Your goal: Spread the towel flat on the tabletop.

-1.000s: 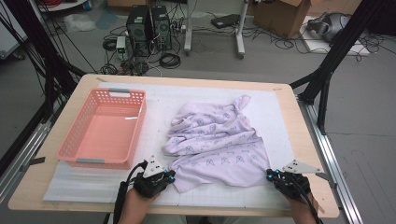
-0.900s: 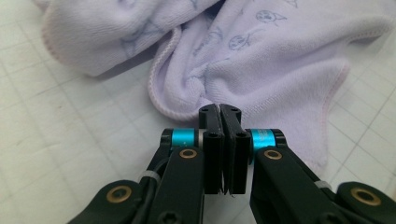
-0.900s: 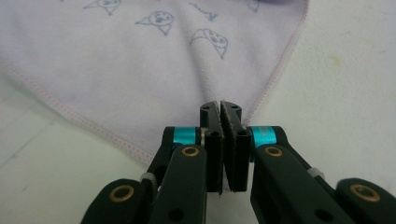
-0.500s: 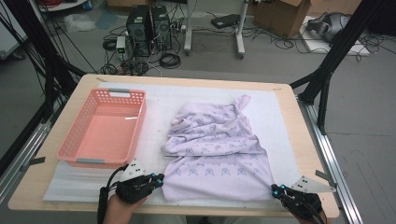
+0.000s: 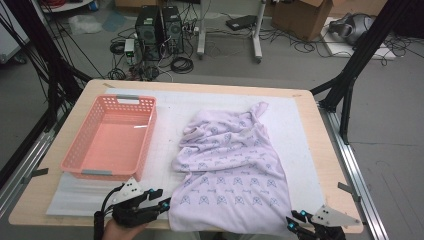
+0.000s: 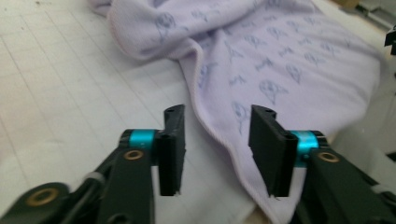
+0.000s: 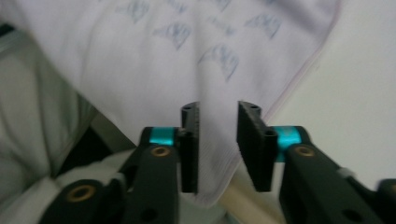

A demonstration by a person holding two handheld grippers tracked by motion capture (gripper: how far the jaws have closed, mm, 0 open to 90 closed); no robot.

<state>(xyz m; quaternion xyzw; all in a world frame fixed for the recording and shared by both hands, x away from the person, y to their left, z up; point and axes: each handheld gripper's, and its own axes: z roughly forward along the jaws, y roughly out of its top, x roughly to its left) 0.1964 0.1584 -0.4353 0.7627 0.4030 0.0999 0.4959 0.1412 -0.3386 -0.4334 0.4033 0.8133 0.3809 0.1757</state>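
The lilac cloth (image 5: 231,170) lies spread on the desk (image 5: 320,125), long axis running away from the person, its near hem between the gaping left claw (image 5: 159,204) and the right claw (image 5: 291,223), also open, at opposite corners.

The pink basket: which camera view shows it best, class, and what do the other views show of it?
The high view shows it best: the whole pink basket sits left of the lilac cloth on the table, looking empty. The left gripper view and right gripper view look along open tool jaws at the cloth, giving nothing of the basket.
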